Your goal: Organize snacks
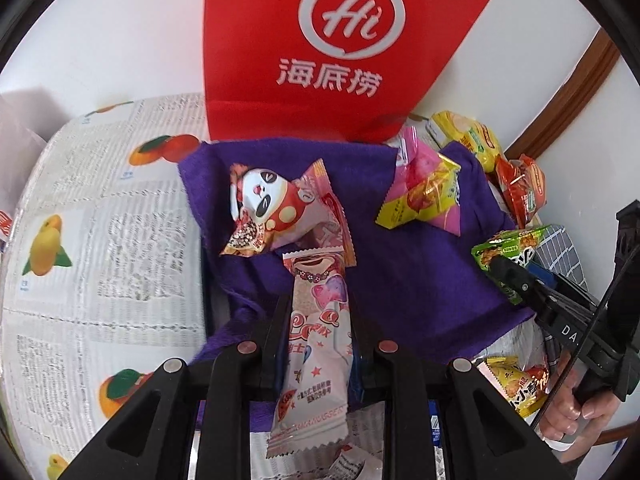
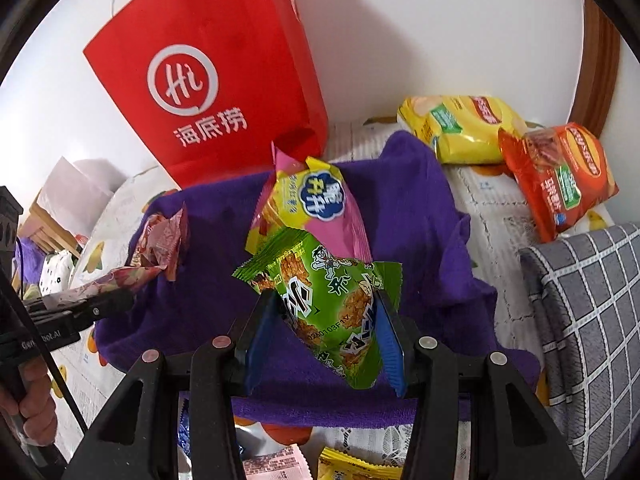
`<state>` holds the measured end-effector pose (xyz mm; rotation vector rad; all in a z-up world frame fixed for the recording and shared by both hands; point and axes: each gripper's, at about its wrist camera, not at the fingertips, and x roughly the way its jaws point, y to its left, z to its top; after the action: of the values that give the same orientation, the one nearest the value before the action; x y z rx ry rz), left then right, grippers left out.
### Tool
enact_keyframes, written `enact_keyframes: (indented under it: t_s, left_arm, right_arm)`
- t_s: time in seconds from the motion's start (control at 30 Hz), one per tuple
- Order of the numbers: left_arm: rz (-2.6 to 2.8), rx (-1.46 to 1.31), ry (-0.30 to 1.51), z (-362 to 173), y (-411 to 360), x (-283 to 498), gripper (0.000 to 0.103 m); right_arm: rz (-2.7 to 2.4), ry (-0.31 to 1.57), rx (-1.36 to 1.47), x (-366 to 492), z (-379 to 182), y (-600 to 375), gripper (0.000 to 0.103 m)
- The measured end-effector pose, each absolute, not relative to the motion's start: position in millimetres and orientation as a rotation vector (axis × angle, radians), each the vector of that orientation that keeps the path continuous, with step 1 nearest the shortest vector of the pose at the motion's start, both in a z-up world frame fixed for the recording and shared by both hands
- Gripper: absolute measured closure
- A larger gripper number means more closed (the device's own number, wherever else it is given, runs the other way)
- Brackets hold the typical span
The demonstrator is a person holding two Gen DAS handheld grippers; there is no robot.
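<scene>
My left gripper (image 1: 320, 316) is shut on a long pink-and-white snack bar (image 1: 316, 344), held over the near edge of a purple towel (image 1: 420, 276). A pink panda-face packet (image 1: 276, 208) and a pink-and-yellow packet (image 1: 424, 196) lie on the towel. In the right wrist view my right gripper (image 2: 324, 312) is shut on a green snack packet (image 2: 328, 300), just above the towel (image 2: 420, 216) and in front of the pink-and-yellow packet (image 2: 316, 208). The left gripper (image 2: 116, 300) shows at the left there.
A red paper bag (image 1: 320, 52) stands behind the towel against the white wall. A yellow chip bag (image 2: 460, 128) and an orange-red bag (image 2: 560, 176) lie at the back right. A grey checked cloth (image 2: 592, 320) lies to the right. Fruit-print paper (image 1: 100, 240) covers the table.
</scene>
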<state>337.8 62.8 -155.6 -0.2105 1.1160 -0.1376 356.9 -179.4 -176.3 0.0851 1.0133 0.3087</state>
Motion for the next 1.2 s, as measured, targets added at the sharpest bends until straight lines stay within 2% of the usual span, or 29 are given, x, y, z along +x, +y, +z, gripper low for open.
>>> enact_keyframes:
  t_s: [1.2]
  left_arm:
    - [-0.172, -0.223, 1.146, -170.9, 57.3, 338.1, 0.08]
  right_arm:
    - [0.14, 1.054, -0.109, 358.3, -185.0, -163.6, 0.055]
